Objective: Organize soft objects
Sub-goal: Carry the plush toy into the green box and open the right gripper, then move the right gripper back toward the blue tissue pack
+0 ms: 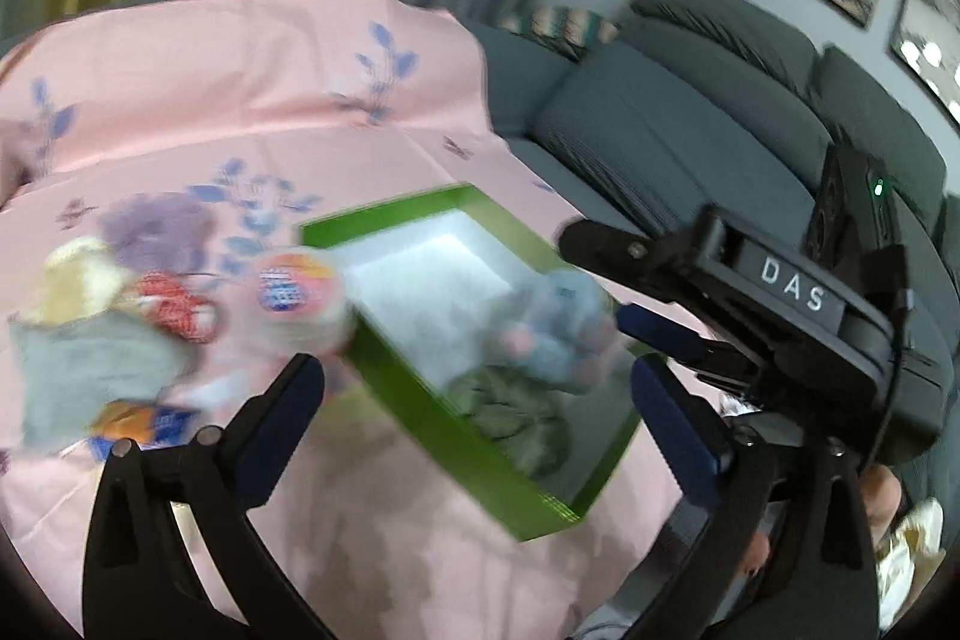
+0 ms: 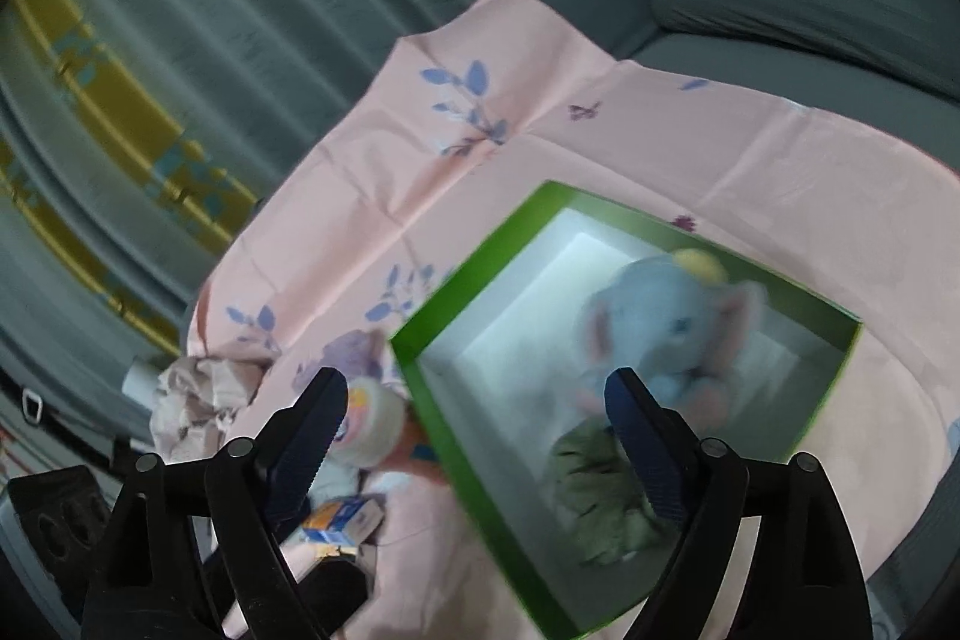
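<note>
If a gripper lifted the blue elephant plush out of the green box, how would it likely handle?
The blue elephant plush looks stuffed and soft, so it would probably squash under the pads rather than slip. Its pink ears and limbs would likely flop. It seems light for its bulk, and, slumped against an olive cloth in the green box, unlikely to roll.

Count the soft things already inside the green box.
2. A blue elephant toy lies in the green box, toward its right side; an olive cloth bundle sits just in front of it. Blur may hide something smaller.
</note>
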The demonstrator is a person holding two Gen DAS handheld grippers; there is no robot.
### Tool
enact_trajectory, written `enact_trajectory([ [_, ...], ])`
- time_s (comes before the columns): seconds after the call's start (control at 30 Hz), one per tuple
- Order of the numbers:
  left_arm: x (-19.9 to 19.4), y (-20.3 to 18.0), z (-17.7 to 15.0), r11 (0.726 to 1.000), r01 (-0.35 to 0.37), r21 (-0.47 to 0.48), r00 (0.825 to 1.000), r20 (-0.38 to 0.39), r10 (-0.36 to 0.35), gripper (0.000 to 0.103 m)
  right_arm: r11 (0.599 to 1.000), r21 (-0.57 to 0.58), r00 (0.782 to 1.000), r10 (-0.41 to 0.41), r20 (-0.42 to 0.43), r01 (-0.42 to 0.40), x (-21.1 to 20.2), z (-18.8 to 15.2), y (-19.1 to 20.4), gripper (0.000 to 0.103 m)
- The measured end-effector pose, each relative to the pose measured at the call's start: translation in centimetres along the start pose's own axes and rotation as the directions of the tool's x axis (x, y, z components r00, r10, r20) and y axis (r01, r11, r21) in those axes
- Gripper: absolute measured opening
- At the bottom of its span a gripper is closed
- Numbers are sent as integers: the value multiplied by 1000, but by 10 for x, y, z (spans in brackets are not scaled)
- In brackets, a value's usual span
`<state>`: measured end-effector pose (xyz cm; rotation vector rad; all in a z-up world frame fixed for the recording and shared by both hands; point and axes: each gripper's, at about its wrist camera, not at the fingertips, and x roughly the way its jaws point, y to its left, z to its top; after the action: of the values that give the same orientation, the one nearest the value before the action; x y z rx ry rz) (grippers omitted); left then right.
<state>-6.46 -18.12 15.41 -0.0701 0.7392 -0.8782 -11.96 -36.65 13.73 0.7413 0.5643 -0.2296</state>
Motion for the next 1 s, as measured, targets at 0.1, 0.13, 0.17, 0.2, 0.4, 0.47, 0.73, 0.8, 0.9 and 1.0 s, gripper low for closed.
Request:
enact_trajectory([
  [0.1, -25, 22, -5, 995, -90, -50, 995, 27, 91, 102, 999, -41, 1000, -8, -11, 8, 3, -6, 15, 99],
  [0.13, -33, 30, -8, 989, -129, -70, 991, 31, 131, 102, 998, -54, 1000, -8, -9, 8, 4, -8, 21, 102],
  [0.17, -39, 37, -10, 984, -157, -85, 986, 37, 161, 102, 997, -74, 1000, -5, -9, 4, 5, -10, 28, 102],
  [0.2, -47, 46, -13, 974, -198, -110, 978, 43, 203, 102, 996, -87, 1000, -1, -12, 0, 5, -11, 33, 102],
  [0.4, -87, 107, -43, 903, -347, -253, 931, 25, 365, 102, 974, -218, 996, 54, -67, -68, 9, -29, 78, 102],
  [0.47, -97, 120, -53, 880, -393, -265, 910, 23, 414, 102, 960, -257, 992, 84, -98, -107, 15, -38, 94, 102],
  [0.73, -101, 174, -94, 812, -449, -373, 882, -43, 468, 102, 915, -340, 941, 106, -322, -219, 66, -87, 150, 102],
  [0.8, -103, 186, -103, 782, -471, -408, 869, -62, 491, 102, 915, -350, 933, 68, -353, -199, 85, -104, 159, 102],
  [0.9, -100, 198, -107, 762, -476, -439, 869, -104, 484, 102, 925, -366, 939, -36, -342, -98, 114, -122, 165, 102],
  [1.0, -102, 204, -110, 753, -473, -457, 871, -117, 477, 102, 922, -382, 918, -104, -382, -55, 144, -138, 166, 102],
])
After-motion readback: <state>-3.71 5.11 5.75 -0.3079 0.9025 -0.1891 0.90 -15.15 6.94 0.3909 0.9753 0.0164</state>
